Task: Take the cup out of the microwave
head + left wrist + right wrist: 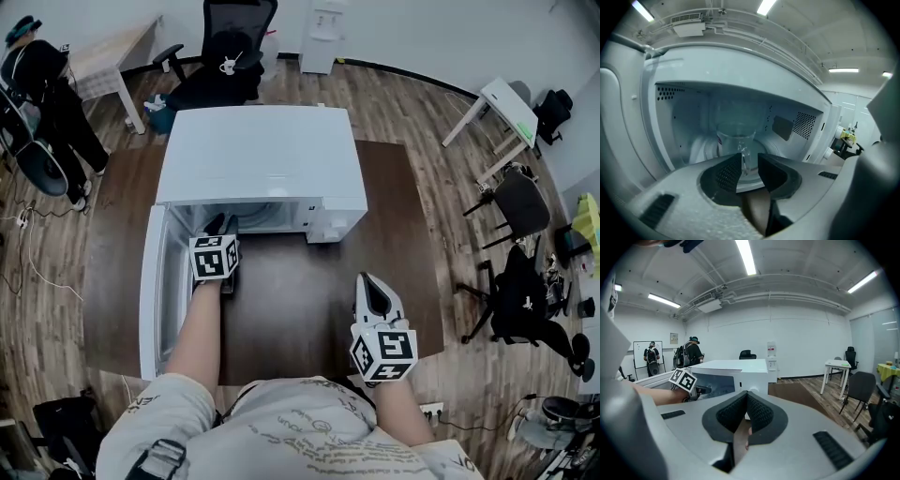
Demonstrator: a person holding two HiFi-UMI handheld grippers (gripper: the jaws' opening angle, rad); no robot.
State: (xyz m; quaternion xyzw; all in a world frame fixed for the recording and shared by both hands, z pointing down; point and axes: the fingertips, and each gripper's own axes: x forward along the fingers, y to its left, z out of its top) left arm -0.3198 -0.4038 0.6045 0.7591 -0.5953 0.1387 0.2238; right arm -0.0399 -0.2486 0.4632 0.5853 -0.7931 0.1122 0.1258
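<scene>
Cup (735, 139), clear glass, stands upright on the turntable (761, 147) inside the microwave (258, 155), door (150, 291) swung open on the left. We see the left gripper (750, 161) reaching into the cavity, jaws narrowly apart, with the cup's handle (744, 157) between them and a gap showing beside it. Right gripper (746, 394) is pinched together, empty, over the brown table (309, 309), apart from the microwave.

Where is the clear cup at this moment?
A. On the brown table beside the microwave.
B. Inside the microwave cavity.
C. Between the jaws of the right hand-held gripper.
B: the left gripper view shows the cup standing inside the microwave, just beyond the left hand-held gripper.
</scene>
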